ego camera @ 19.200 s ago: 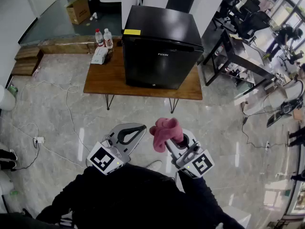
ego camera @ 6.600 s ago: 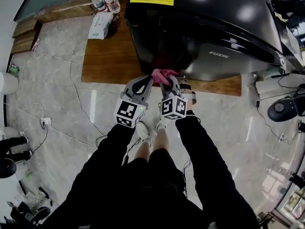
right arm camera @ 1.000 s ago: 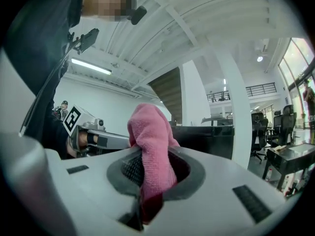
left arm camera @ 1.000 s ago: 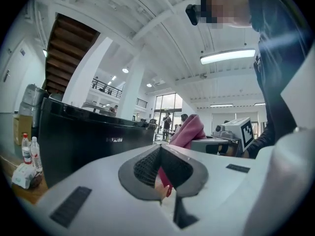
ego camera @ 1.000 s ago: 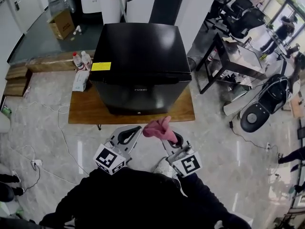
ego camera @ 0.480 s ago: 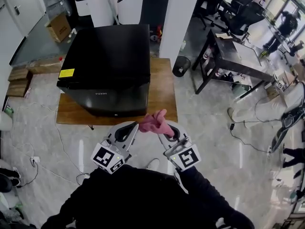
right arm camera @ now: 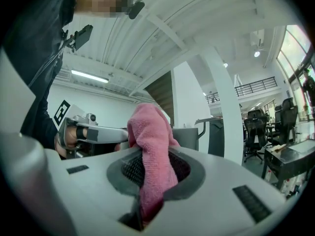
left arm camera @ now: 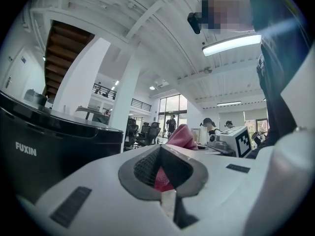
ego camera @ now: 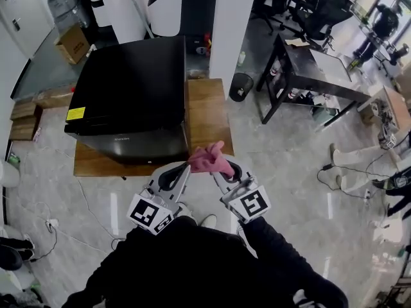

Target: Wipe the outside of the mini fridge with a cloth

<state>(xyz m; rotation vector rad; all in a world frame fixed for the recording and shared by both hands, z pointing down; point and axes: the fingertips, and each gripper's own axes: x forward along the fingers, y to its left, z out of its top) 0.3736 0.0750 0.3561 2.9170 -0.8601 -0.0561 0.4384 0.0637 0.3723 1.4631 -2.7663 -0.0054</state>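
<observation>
- While the right tool (ego camera: pixel 217 169) grips the pink cloth (ego camera: pixel 207 158), apparently ready for wiping, the left tool (ego camera: pixel 184 168) sits clenched and empty just beside it.
- The mini fridge (ego camera: pixel 128 95) stands on the wooden bench (ego camera: pixel 207 114), apart from both tools.

A low wooden table (ego camera: pixel 207 117) stands on the pale stone floor (ego camera: pixel 289 172), a white pillar (ego camera: pixel 232 18) behind it with a black bin (ego camera: pixel 240 86) beside its foot. To the right, a dark desk (ego camera: pixel 314 59) and office chairs (ego camera: pixel 311 18); far left, a cardboard box (ego camera: pixel 72 43).
</observation>
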